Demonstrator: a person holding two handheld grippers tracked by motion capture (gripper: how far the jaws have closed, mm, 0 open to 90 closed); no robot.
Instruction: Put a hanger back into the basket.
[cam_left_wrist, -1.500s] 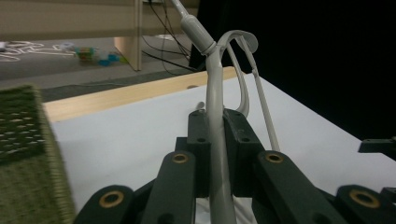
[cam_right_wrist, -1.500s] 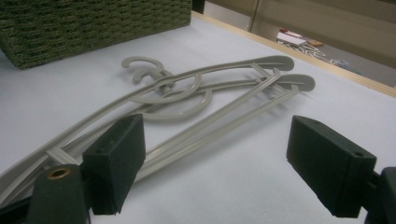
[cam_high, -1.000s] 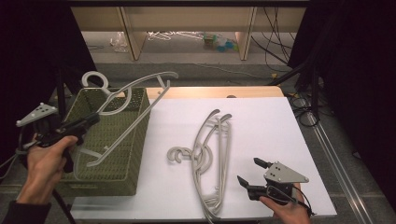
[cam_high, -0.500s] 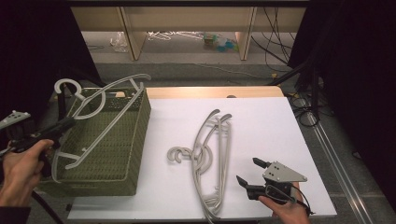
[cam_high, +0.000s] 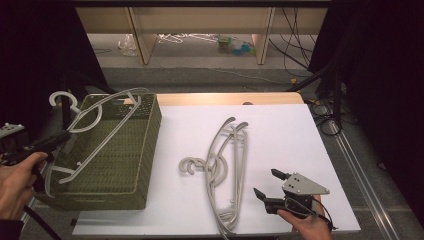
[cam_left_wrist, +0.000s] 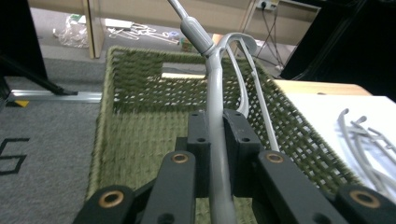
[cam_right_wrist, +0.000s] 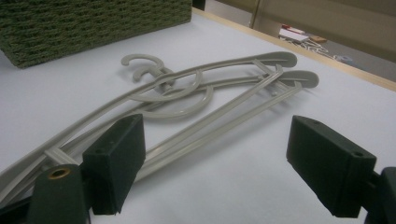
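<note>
A grey plastic hanger (cam_high: 100, 125) hangs tilted over the open green woven basket (cam_high: 147, 150), its hook (cam_high: 61, 100) past the basket's far left corner. My left gripper (cam_high: 60, 139) is at the basket's left rim, shut on that hanger's arm. The left gripper view has the hanger (cam_left_wrist: 217, 107) clamped between the pads of my left gripper (cam_left_wrist: 216, 126), above the basket floor (cam_left_wrist: 140, 88). Several more grey hangers (cam_high: 227, 160) lie stacked on the white table. My right gripper (cam_high: 266, 182) stands open just right of them. In its own view, the right gripper (cam_right_wrist: 219, 154) is empty, with the hangers (cam_right_wrist: 187, 93) ahead.
The basket sits at the left end of the white table top (cam_high: 280, 130), overhanging it. A wooden strip (cam_high: 225, 98) runs along the far edge. Beyond it are low shelves (cam_high: 200, 20) and cables (cam_high: 295, 55) on the floor. Dark drapes flank both sides.
My left gripper has carried the hanger leftward and lower, so it now hangs closer over the basket with its hook near the far left corner. The right gripper has kept still.
</note>
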